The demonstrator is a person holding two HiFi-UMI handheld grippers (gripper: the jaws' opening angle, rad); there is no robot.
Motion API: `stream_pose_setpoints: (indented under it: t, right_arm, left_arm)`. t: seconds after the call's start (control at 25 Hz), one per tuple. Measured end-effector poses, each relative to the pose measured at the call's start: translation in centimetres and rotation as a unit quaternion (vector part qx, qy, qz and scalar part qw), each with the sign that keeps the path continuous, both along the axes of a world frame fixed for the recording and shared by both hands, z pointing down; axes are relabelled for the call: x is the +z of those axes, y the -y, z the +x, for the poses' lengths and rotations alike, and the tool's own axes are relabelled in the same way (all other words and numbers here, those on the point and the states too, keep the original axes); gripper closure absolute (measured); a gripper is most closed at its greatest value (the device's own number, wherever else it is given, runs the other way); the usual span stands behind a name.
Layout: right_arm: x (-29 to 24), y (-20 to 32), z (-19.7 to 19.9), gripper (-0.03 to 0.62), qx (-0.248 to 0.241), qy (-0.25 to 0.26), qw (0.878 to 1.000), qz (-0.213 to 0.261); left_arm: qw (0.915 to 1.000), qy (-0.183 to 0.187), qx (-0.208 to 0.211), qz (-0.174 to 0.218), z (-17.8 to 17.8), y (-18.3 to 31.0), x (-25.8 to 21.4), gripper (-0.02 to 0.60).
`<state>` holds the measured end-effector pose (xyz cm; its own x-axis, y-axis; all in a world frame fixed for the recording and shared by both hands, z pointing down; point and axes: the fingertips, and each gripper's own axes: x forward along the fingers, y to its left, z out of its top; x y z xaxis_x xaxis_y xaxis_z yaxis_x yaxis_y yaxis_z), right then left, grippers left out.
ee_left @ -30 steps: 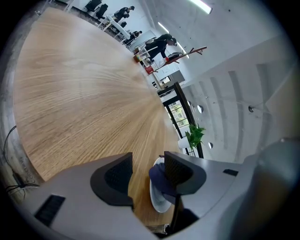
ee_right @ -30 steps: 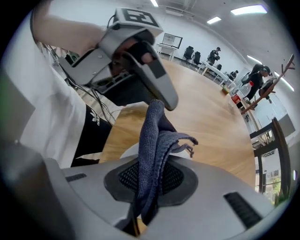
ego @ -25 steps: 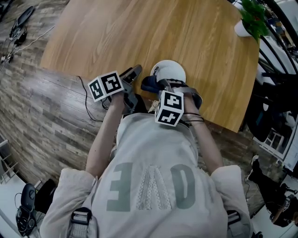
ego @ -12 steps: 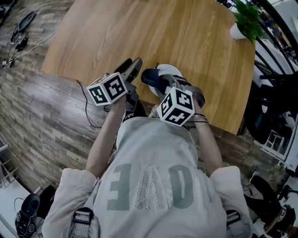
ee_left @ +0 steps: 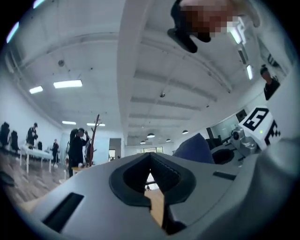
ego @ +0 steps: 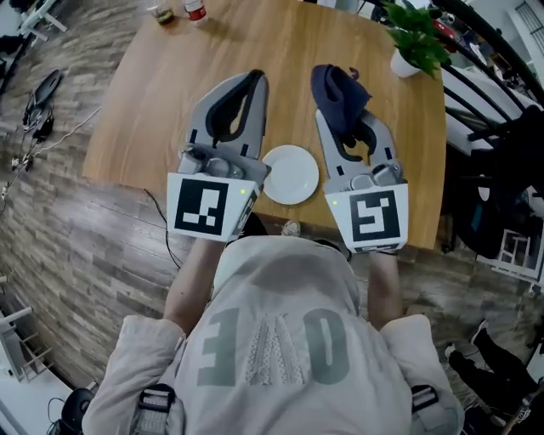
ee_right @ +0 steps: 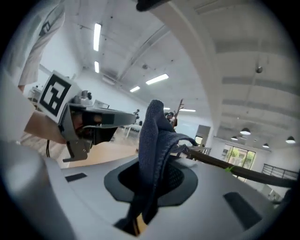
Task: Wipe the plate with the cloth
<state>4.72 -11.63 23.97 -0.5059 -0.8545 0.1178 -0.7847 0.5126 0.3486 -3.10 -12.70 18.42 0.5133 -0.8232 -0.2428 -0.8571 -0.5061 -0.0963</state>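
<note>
A small white plate (ego: 291, 174) lies on the round wooden table (ego: 153, 93) near its front edge, bare. Both grippers are held high above it and point forward. My right gripper (ego: 331, 119) is shut on a dark blue cloth (ego: 340, 95); in the right gripper view the cloth (ee_right: 154, 150) stands up, pinched between the jaws. My left gripper (ego: 252, 81) is to the left of the plate. Its jaws have just closed and meet with nothing between them (ee_left: 150, 164). The cloth (ee_left: 194, 149) also shows at the right of the left gripper view.
A potted green plant (ego: 414, 42) stands at the table's far right. Small bottles (ego: 194, 10) sit at the far edge. Cables (ego: 38, 106) lie on the wood-pattern floor at left. Dark furniture (ego: 501, 161) crowds the right side. People stand far off (ee_left: 77, 145).
Both grippers have risen from low at the table's front edge to high over the table. The right one carried the cloth up off the plate. The left jaws have closed.
</note>
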Motion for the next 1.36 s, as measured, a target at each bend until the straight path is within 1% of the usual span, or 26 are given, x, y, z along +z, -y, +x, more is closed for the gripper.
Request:
stream_pose_setpoints:
  t: [0.04,0.12,0.24,0.4,0.48,0.64,0.76,0.96,1.2,1.36]
  right_arm:
    - [-1.2,-0.3,1.2,0.537,0.019,0.034,0.999,0.017]
    - [-2.4,-1.2,3.8,0.537,0.057,0.081,0.994,0.037]
    - [-1.9,-2.4,6.8,0.537,0.098,0.108,0.988,0.041]
    - [0.6,-3.5,8.8,0.537,0.118,0.088,0.989,0.022]
    - [0.8,-3.5,8.8,0.537,0.124,0.097,0.987,0.019]
    - [0.5,-3.5,8.5,0.537,0.112,0.100,0.988,0.028]
    - [0.0,-3.5,8.2,0.537,0.108,0.097,0.989,0.039]
    - [-0.2,-3.4,7.7,0.537,0.102,0.094,0.989,0.044]
    - [0.6,-3.3,7.6,0.537,0.105,0.091,0.990,0.031]
    - [1.0,-3.3,7.8,0.537,0.101,0.085,0.991,0.033]
  left_arm:
    - [0.9998,0.010,-0.004,0.016,0.6,-0.6,-0.8,0.574]
    - [0.9991,0.031,-0.009,0.028,1.5,-1.5,-1.1,0.574]
    - [0.9984,0.051,-0.011,0.021,2.3,-2.2,-0.2,0.574]
    - [0.9974,0.071,-0.012,0.012,3.2,-2.1,1.1,0.574]
    - [0.9974,0.069,-0.015,0.012,3.4,-2.0,1.1,0.574]
    - [0.9969,0.074,-0.021,0.017,3.3,-2.2,0.9,0.574]
    - [0.9968,0.073,-0.029,0.017,3.0,-2.3,1.0,0.574]
    - [0.9969,0.070,-0.036,0.009,2.6,-2.1,1.1,0.574]
    - [0.9970,0.070,-0.033,0.001,2.7,-1.7,1.5,0.574]
    - [0.9977,0.060,-0.030,0.002,3.0,-1.8,1.3,0.574]
